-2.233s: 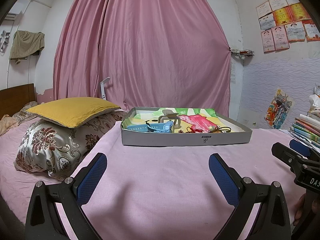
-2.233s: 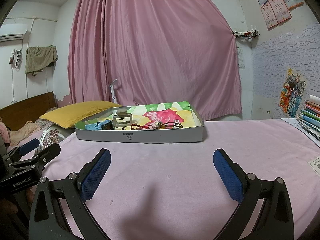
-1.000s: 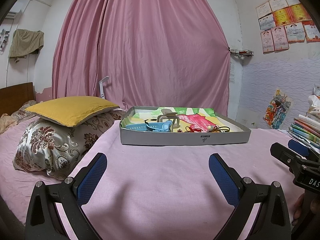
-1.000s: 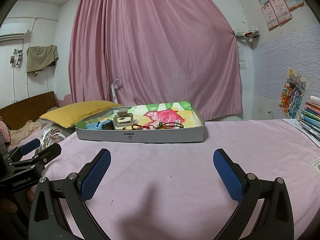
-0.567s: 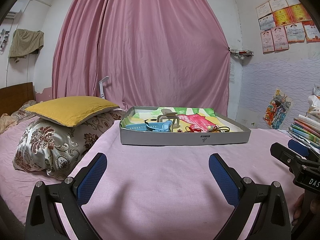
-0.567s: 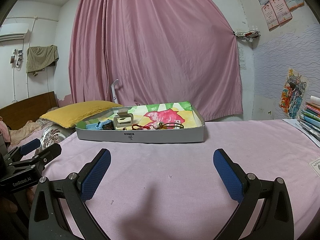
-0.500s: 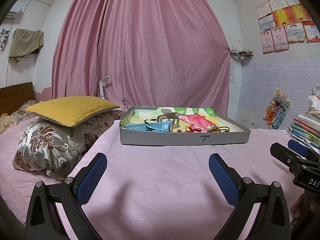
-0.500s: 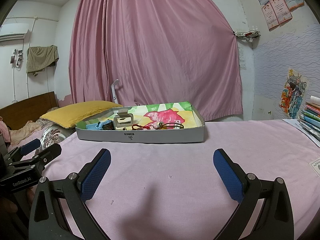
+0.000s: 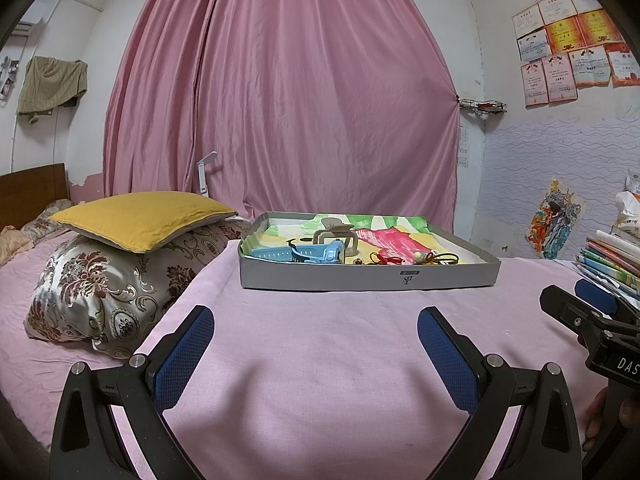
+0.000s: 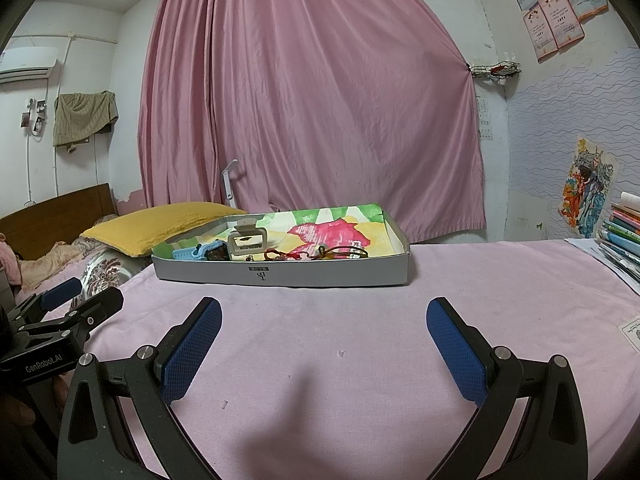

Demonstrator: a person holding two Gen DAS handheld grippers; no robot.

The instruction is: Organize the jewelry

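Observation:
A shallow grey cardboard tray (image 9: 360,280) (image 10: 320,274) with a colourful lining stands on the pink bed ahead of both grippers. In it lie a blue watch (image 9: 316,253) (image 10: 200,251), a beige hair claw (image 9: 335,236) (image 10: 247,242) and red and brown cord bracelets (image 9: 404,258) (image 10: 320,254). My left gripper (image 9: 316,320) is open and empty, low over the sheet and short of the tray. My right gripper (image 10: 324,316) is open and empty, likewise short of the tray. Each gripper shows at the edge of the other's view.
A yellow pillow (image 9: 140,218) lies on a floral pillow (image 9: 104,284) to the left of the tray. A stack of books (image 9: 612,256) (image 10: 624,236) sits at the right edge of the bed. A pink curtain (image 9: 280,100) hangs behind the tray.

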